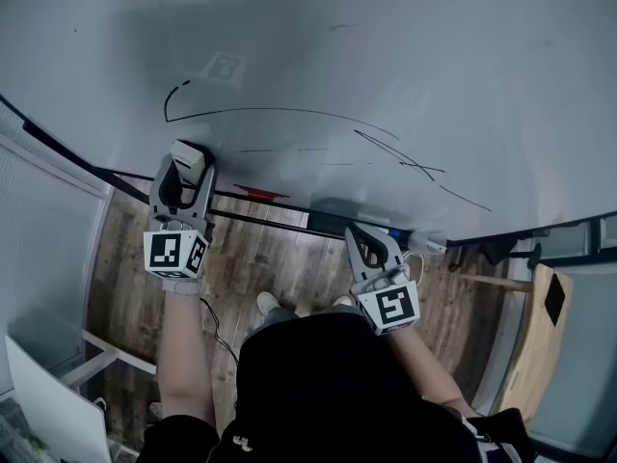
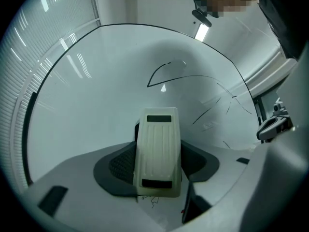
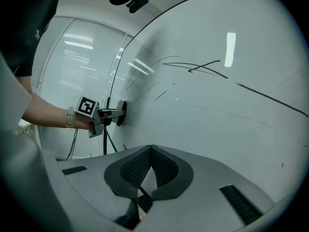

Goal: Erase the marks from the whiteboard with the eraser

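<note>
The whiteboard (image 1: 386, 46) carries thin black marks: a long curve (image 1: 289, 114) and crossed strokes (image 1: 405, 157). In the head view my left gripper (image 1: 189, 174) is at the board's lower left, shut on a cream eraser (image 1: 190, 154) that meets the board below the curve's left end. The left gripper view shows the eraser (image 2: 158, 144) between the dark pads, with the curve (image 2: 164, 74) above it. My right gripper (image 1: 359, 234) hangs below the board's lower edge, shut and empty; its pads meet (image 3: 151, 151). Its view also shows the crossed strokes (image 3: 198, 67) and the left gripper (image 3: 104, 116).
A dark tray rail (image 1: 280, 222) runs under the board, with a red item (image 1: 260, 191) and small objects (image 1: 424, 244) on it. Below is wooden floor (image 1: 289, 268) with a cable. A wooden piece (image 1: 540, 307) stands right, window blinds (image 3: 72, 57) left.
</note>
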Motion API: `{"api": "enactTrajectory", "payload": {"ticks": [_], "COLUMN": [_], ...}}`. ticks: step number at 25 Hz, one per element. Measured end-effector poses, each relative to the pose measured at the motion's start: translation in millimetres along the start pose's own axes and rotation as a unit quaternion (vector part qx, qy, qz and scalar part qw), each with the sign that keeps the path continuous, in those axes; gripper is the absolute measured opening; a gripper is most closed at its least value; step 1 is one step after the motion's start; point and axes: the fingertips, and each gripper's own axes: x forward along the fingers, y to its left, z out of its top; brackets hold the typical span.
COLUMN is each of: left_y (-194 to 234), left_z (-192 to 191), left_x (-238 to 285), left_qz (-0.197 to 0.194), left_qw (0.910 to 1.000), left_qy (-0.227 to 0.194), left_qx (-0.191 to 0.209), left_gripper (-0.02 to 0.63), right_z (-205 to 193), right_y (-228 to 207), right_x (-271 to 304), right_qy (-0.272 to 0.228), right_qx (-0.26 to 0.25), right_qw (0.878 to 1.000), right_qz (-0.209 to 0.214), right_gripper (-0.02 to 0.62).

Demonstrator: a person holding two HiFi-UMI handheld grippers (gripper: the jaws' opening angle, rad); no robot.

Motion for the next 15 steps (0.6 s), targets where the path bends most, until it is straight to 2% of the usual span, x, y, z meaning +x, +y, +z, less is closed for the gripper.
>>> {"api": "enactTrajectory", "payload": {"ticks": [8, 15], "left_y": [2, -6], "left_z": [4, 9], "left_x": [0, 3], "left_qz": [0.027, 0.054], "left_qw": [0.9974, 0.9948], "left_qy": [-0.017, -0.013], "left_qx": [-0.065, -0.085], "left_gripper": [0.272, 0.268], "right_z": [-3, -7], "right_y": [-9, -21], "right_x": [-4, -16], "right_qy": [0.0, -0.003], "right_qx": [0.0, 0.007], "right_qw": [1.0, 1.0], "right_qz": [0.003, 0.007], "right_gripper": [0.026, 0.026]}}
